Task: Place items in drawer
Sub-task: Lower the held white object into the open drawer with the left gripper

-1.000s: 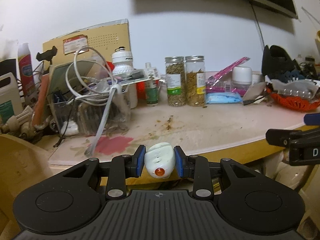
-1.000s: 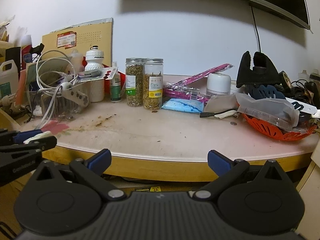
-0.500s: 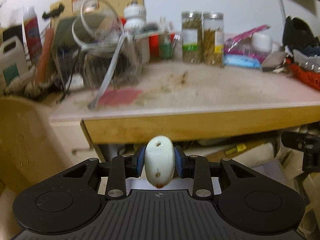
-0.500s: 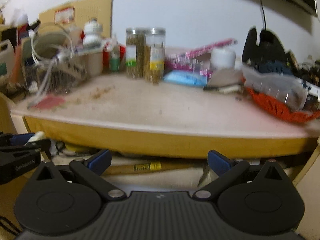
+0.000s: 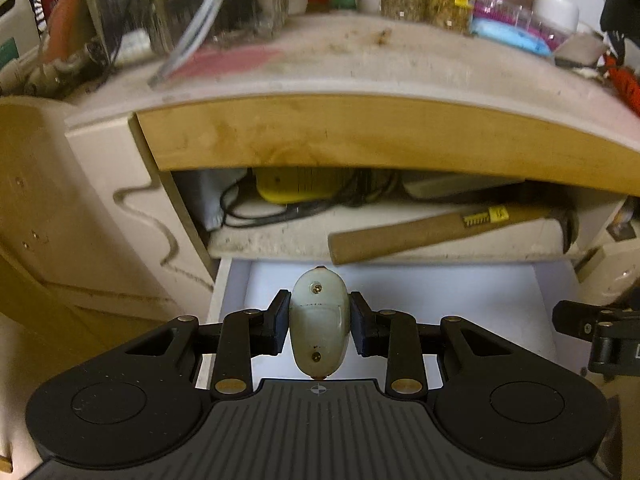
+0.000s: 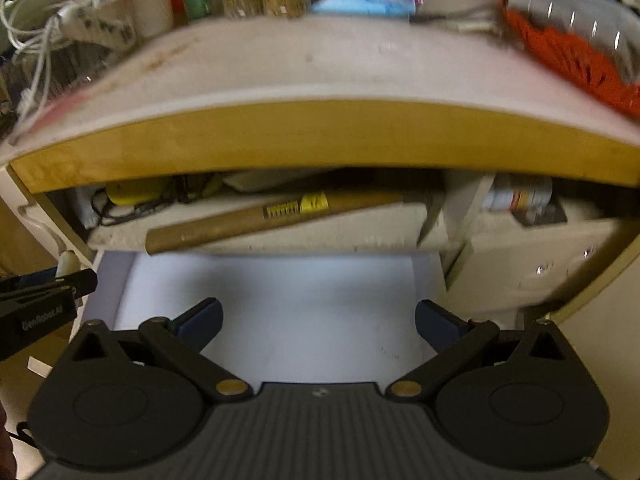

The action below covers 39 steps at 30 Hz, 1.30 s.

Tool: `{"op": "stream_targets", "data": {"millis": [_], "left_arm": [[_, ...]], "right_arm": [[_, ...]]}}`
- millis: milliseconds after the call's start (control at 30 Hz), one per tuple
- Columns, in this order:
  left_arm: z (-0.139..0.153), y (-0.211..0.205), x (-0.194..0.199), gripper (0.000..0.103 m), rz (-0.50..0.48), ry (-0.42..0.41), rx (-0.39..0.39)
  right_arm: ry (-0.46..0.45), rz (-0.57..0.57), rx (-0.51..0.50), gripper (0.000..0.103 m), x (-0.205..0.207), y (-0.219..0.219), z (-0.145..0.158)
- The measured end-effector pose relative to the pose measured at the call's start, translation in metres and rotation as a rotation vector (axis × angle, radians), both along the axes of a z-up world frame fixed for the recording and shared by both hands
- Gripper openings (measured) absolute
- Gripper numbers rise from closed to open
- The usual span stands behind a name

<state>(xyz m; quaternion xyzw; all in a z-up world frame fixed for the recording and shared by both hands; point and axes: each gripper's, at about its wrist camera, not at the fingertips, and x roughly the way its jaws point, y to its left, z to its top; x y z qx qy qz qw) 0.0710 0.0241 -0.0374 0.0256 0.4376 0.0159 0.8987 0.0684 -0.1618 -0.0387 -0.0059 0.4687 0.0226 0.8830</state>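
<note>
Hanging over open white drawer (image 5: 460, 292): L gripper (image 5: 319, 330) w/ pale oval gadget (image 5: 318, 326)

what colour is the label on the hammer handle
Yellow with black markings, on the brown wooden hammer handle. It shows best in the right wrist view.

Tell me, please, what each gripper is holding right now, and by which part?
The left gripper clamps a pale oval gadget across its middle, over the open white drawer. The right gripper is open and holds nothing.
</note>
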Motion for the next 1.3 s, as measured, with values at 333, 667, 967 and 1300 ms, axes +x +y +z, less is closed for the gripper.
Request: {"op": "stream_targets", "data": {"millis": [333, 667, 967, 1300], "left_arm": [[-0.02, -0.006, 0.004, 0.029, -0.011, 0.107, -0.001], [-0.04, -0.007, 0.01, 0.029, -0.009, 0.19, -0.002], [-0.058, -0.006, 0.018, 0.029, -0.002, 0.246, -0.005], [-0.076, -0.004, 0.033, 0.029, -0.001, 0.317, -0.01]], "right_arm": [[0.127, -0.001, -0.022, 0.103, 0.004, 0.002, -0.026], [0.214, 0.008, -0.034, 0.103, 0.013, 0.002, -0.044], [0.251, 0.017, -0.062, 0.103, 0.018, 0.005, -0.06], [0.29, 0.027, -0.082, 0.103, 0.03, 0.01, -0.078]]}}
